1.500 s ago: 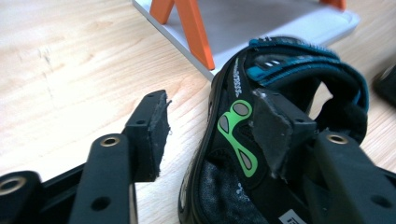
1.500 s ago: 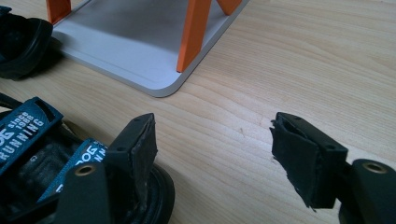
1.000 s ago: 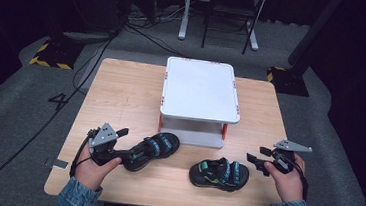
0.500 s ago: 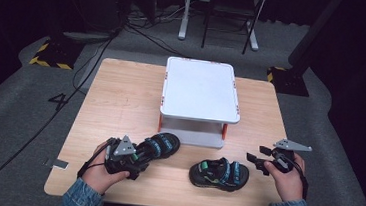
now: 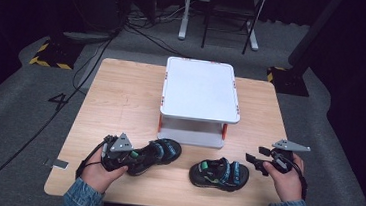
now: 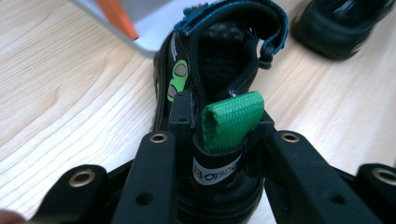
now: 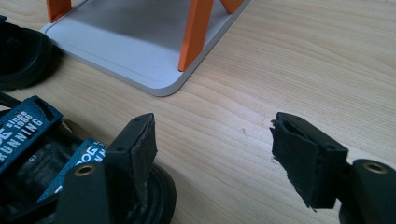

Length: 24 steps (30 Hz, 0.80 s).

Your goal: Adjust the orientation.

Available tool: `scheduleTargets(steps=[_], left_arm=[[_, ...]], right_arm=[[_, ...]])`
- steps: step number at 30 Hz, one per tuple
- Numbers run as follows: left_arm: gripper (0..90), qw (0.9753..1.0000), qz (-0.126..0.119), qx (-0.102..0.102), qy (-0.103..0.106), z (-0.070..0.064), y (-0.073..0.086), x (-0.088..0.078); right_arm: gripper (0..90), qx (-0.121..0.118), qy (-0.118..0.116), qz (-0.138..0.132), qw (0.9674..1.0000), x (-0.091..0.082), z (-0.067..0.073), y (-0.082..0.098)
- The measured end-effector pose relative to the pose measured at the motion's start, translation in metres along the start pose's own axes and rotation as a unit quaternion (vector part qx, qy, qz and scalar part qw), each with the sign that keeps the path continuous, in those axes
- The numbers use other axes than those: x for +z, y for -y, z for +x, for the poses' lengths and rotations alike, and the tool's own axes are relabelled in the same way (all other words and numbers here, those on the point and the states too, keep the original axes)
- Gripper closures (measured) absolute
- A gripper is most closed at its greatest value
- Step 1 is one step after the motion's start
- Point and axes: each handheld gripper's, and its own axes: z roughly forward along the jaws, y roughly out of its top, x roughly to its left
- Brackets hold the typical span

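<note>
Pale wood tabletop (image 5: 121,97) under me, dark room beyond. My left gripper (image 6: 219,140) has just been closing and now pinches the heel strap of the left sandal (image 5: 154,153), near the table's front edge, before the white stand (image 5: 199,89). It's black, teal-strapped, with a green heel loop (image 6: 231,119). I judge the grasp made; next comes a steady lift. My right gripper (image 7: 212,154) stands wide, empty, beside the right sandal (image 5: 219,173).

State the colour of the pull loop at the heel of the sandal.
Green; the pull loop on the sandal shows best in the left gripper view.
</note>
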Motion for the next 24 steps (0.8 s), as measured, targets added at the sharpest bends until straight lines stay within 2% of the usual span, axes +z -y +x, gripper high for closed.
scheduleTargets(steps=[4, 6, 9, 12, 15, 17, 22, 24], left_arm=[[72.1, 0.9993, -0.038, 0.001, 0.009, -0.002, -0.006, -0.003], [71.9, 0.9980, -0.062, -0.012, 0.007, -0.002, -0.010, -0.005], [71.6, 0.9960, -0.086, -0.024, -0.013, 0.001, -0.017, -0.003], [71.5, 0.9929, -0.105, -0.040, -0.040, 0.003, -0.026, 0.008], [71.4, 0.9900, -0.112, -0.067, -0.053, 0.006, -0.032, 0.023], [71.3, 0.9895, -0.108, -0.073, -0.062, 0.007, -0.035, 0.030], [71.2, 0.9913, -0.099, -0.064, -0.058, 0.007, -0.041, 0.047], [71.1, 0.9913, -0.098, -0.064, -0.061, 0.007, -0.043, 0.052]], right_arm=[[31.7, 0.001, 0.002, -0.002, 1.0000, -0.001, 0.000, 0.001], [31.7, 0.000, 0.004, -0.002, 1.0000, -0.003, 0.000, 0.002], [31.7, 0.006, 0.007, -0.003, 1.0000, -0.005, 0.000, 0.004], [31.7, 0.007, 0.006, -0.003, 1.0000, -0.007, 0.001, 0.006], [31.7, 0.009, 0.009, -0.005, 0.9999, -0.011, 0.001, 0.008], [31.7, 0.012, 0.013, -0.007, 0.9998, -0.015, 0.000, 0.011], [31.7, 0.019, 0.022, -0.008, 0.9995, -0.023, -0.004, 0.018], [31.7, 0.021, 0.027, -0.011, 0.9994, -0.027, -0.005, 0.021]])
